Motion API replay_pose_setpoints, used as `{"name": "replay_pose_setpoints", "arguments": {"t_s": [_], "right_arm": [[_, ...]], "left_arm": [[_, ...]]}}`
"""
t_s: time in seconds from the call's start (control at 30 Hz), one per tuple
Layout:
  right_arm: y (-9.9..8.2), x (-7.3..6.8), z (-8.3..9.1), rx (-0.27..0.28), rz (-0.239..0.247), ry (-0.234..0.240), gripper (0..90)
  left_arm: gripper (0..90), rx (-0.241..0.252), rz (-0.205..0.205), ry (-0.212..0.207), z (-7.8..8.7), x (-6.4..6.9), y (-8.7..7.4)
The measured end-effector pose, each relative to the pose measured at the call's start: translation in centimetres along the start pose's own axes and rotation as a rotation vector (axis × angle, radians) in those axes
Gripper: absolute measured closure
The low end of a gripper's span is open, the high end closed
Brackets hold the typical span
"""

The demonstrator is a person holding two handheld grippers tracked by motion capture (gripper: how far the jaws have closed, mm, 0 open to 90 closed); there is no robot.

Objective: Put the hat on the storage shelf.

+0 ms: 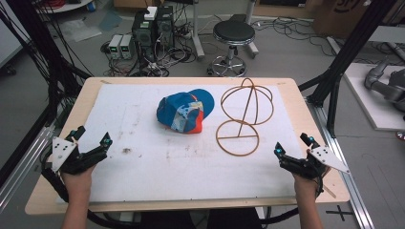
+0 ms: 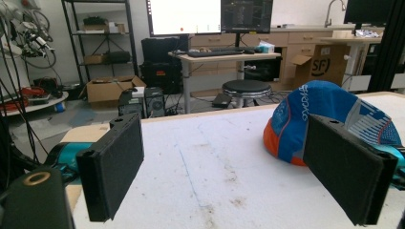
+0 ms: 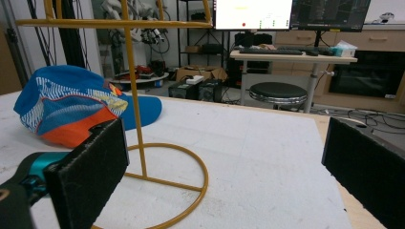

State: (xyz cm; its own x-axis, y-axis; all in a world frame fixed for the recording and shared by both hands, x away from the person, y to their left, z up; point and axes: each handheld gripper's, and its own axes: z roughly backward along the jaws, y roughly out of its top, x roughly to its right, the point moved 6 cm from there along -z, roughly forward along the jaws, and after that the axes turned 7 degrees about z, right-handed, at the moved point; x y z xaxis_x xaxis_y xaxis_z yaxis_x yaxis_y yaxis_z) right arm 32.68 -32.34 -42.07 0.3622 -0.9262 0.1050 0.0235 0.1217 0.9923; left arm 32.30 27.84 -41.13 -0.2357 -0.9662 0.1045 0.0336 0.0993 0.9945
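Observation:
A blue and orange cap (image 1: 185,111) lies on the white mat (image 1: 143,162) near the table's middle; it also shows ahead right in the left gripper view (image 2: 325,121) and at the left in the right gripper view (image 3: 71,109). Beside it on the right stands a gold wire hat stand (image 1: 243,117) with a round base (image 3: 162,186). My left gripper (image 1: 90,136) rests at the table's left edge, open with nothing between its pads (image 2: 112,167). My right gripper (image 1: 292,144) sits at the right edge, open and empty too, pads (image 3: 90,179) wide apart.
The wooden table (image 1: 296,95) has free mat between the two grippers. Beyond the far edge stand a black stool (image 1: 233,36), computer boxes (image 1: 153,28) and tangled cables on the floor. Black frame posts (image 1: 348,57) rise at the right.

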Motion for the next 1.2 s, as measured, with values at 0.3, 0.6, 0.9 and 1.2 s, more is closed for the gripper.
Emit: {"name": "replay_pose_setpoints", "arguments": {"t_s": [0.3,0.6,0.9,1.2], "right_arm": [[0.1,0.3,0.3,0.008,-0.009,-0.007,1.7],[0.2,0.5,0.8,0.009,-0.013,-0.02,1.7],[0.2,0.7,1.1,0.012,-0.021,-0.023,1.7],[0.3,0.3,0.5,0.014,-0.007,-0.004,1.7]], "left_arm": [[14.8,0.008,0.003,-0.013,-0.1,0.3,0.2],[15.1,0.026,0.004,-0.063,-0.6,1.6,1.2],[15.5,-0.002,-0.054,-0.176,-2.1,5.1,2.5],[15.3,-0.033,-0.083,-0.221,-5.0,7.7,2.5]]}}
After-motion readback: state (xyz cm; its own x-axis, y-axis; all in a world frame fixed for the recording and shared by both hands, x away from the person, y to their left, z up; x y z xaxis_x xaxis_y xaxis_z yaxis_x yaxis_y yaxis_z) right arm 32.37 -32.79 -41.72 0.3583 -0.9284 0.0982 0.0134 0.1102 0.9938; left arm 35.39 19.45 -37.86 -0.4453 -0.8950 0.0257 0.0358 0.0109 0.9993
